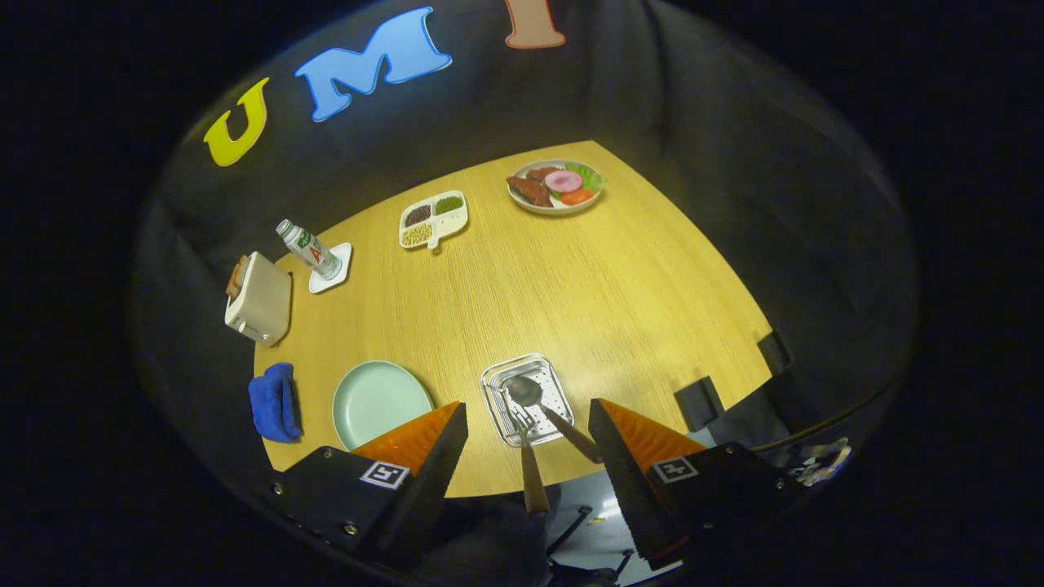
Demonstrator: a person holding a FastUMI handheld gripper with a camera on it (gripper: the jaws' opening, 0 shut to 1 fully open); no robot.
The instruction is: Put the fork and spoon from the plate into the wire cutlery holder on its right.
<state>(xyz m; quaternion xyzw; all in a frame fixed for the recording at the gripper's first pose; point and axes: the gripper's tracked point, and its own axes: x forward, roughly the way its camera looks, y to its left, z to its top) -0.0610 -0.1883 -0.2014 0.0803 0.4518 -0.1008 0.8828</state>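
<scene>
The wire cutlery holder (493,390) stands near the table's front edge, right of a pale green plate (379,401) with nothing on it. In the holder lie the spoon (526,392) and the fork (520,421). Their wooden handles stick out over the holder's near rim towards me, the spoon's slanting right. My gripper (528,404) hangs high above the table, open, with nothing between its fingers. The holder and both handles show in the gap between the fingers, well below them.
A blue cloth (275,402) lies left of the plate. Beyond it stand a toaster (259,297) and a bottle (308,249) on a white coaster. Far back sit a divided dish of beans (432,218) and a plate of food (556,186). Black clamps (699,402) grip the table's right edge.
</scene>
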